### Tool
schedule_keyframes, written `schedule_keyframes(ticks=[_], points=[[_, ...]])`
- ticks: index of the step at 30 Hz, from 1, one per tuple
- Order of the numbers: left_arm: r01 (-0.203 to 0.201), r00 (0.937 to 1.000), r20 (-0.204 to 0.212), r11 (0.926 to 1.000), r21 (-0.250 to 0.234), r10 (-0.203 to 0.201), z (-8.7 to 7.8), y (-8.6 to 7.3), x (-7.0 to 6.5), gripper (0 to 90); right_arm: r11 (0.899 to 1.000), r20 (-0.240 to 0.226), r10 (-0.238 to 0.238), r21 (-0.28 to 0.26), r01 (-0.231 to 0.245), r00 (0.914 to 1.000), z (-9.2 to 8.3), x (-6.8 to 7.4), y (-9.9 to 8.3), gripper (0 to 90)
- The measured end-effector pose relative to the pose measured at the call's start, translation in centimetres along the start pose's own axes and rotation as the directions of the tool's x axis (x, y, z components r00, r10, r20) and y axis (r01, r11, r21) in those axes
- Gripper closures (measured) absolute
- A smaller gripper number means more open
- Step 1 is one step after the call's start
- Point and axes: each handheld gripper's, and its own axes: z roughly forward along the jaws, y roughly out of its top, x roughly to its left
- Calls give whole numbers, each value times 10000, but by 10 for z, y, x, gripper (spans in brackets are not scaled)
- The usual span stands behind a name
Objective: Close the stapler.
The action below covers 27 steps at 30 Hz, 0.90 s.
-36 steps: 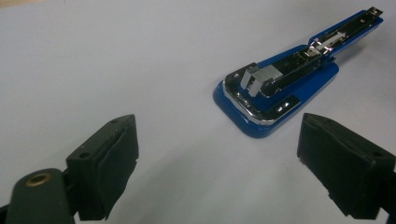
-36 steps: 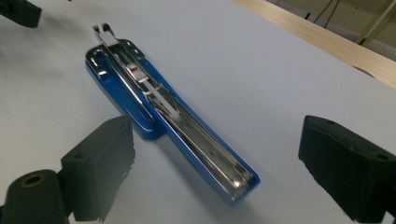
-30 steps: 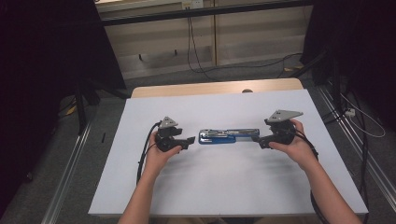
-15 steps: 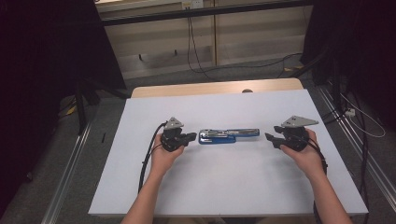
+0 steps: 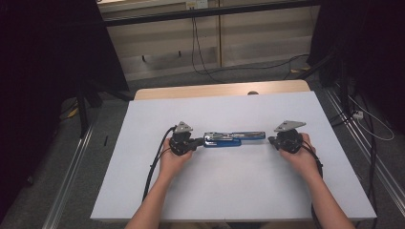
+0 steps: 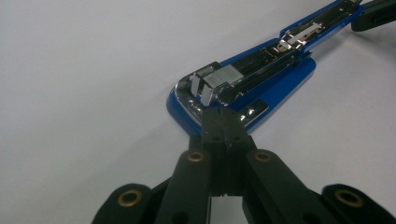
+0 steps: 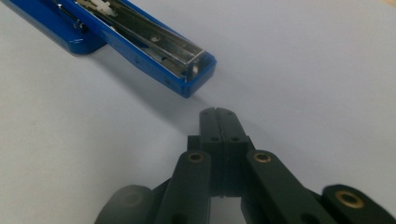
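A blue stapler (image 5: 234,138) lies folded out flat along the middle of the white table (image 5: 229,191), its metal staple channel facing up. My left gripper (image 5: 193,143) is shut, and its tips (image 6: 227,116) rest on the chrome plate at the stapler's (image 6: 261,79) wide left end, with nothing pinched between them. My right gripper (image 5: 271,140) has just been closing and is now shut on nothing. Its tips (image 7: 218,112) sit a short gap away from the stapler's (image 7: 140,42) narrow right end, low over the table.
A strip of bare wood (image 5: 219,89) shows along the table's far edge. Metal rails (image 5: 71,176) run along the floor on both sides. Cables (image 5: 200,52) trail over the floor behind. A black cable (image 5: 155,162) from the left gripper loops beside the left forearm.
My right gripper has drawn back to the right, off the stapler's right end, and now stands apart from it. The left gripper and the stapler have stayed where they were.
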Motion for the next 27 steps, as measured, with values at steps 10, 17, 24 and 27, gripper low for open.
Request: schedule_keyframes(ticks=[10, 17, 24, 27], points=[[-85, 10000, 20, 9998, 156, 84, 6, -1, -2, 900, 9999, -146, -87, -132, 85, 9999, 3, 3, 3, 900], [12, 10000, 40, 10000, -52, -12, 7, 1, -2, 900, 9998, -207, -124, -142, 122, 9997, 4, 4, 3, 900], [-188, 9998, 110, 9993, -338, 192, 12, 2, -7, 900, 9998, -203, -124, -169, 120, 9997, 4, 4, 3, 900], [-297, 9995, 54, 9991, -316, 299, 12, 2, -8, 900, 9996, -246, -156, -227, 150, 9996, 5, 4, 3, 900]])
